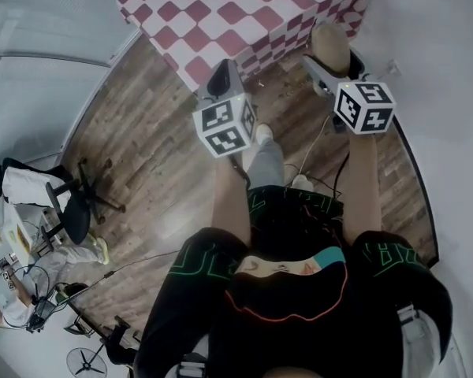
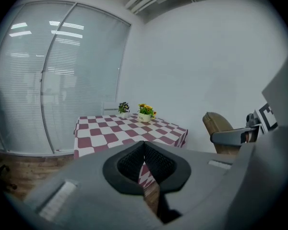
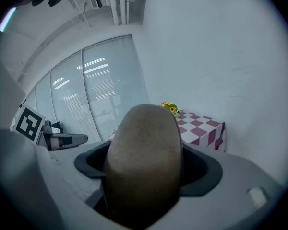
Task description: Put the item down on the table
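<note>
A brown, oval, potato-like item (image 1: 329, 46) stands up between the jaws of my right gripper (image 1: 329, 60), which is shut on it in the air just short of the table's near corner. From the right gripper view the item (image 3: 143, 162) fills the middle and hides the fingertips. The table (image 1: 244, 6) wears a red and white checked cloth. My left gripper (image 1: 221, 77) hovers beside it, shut with nothing held; its black pads (image 2: 134, 162) meet in a line. The table (image 2: 125, 128) lies ahead of it, and the item (image 2: 218, 126) shows at the right.
Two small flower pots (image 2: 145, 112) stand at the table's far edge by the white wall. A wooden floor (image 1: 158, 172) with cables lies below. A black office chair (image 1: 71, 203) and a fan (image 1: 87, 361) stand at the left. A glass wall with blinds (image 2: 62, 80) runs along the left.
</note>
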`<state>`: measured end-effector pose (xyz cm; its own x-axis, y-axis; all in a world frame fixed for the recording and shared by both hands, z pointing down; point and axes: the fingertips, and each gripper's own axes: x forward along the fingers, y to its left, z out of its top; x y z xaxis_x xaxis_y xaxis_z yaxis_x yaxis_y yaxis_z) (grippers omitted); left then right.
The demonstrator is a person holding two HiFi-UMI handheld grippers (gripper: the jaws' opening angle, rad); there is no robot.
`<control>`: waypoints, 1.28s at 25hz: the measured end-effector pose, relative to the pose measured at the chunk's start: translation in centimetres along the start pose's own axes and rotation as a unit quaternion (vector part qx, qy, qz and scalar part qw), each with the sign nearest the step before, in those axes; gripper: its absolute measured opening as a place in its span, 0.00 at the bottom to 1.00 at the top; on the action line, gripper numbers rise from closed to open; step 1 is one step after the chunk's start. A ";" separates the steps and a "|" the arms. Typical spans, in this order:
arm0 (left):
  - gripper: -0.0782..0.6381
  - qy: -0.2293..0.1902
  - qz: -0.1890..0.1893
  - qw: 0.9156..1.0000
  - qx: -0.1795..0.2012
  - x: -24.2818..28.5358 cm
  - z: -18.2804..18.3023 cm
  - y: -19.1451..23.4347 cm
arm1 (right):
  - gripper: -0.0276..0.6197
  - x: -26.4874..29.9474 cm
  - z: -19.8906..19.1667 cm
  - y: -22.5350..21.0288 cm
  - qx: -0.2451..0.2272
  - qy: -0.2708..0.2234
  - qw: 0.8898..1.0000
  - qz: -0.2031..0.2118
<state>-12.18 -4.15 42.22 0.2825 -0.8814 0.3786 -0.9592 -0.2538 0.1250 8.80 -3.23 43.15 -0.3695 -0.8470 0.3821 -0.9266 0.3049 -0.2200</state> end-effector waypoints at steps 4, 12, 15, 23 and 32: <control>0.12 0.018 -0.010 1.000 -0.005 2.1 -1.1 1.2 | 0.70 2.6 0.3 0.7 0.000 0.014 1.000 0.001; 0.12 0.021 -0.010 0.999 -0.022 5.7 0.0 5.1 | 0.70 7.5 2.1 3.1 -0.012 0.020 1.000 0.013; 0.12 0.017 -0.018 0.999 -0.029 7.3 0.7 5.8 | 0.70 8.9 2.9 3.3 -0.020 0.021 1.000 0.009; 0.12 0.006 -0.042 0.998 -0.043 10.3 2.2 6.3 | 0.70 10.5 4.5 3.4 -0.029 0.020 0.999 -0.007; 0.12 -0.036 -0.058 0.997 -0.040 10.9 6.1 6.1 | 0.70 10.6 8.8 4.0 -0.040 -0.020 0.999 -0.002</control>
<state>-15.05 -17.75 41.54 0.3865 -0.8752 0.2910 -0.9152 -0.3249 0.2383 1.76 -14.83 38.43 -0.3647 -0.8645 0.3460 -0.9311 0.3346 -0.1454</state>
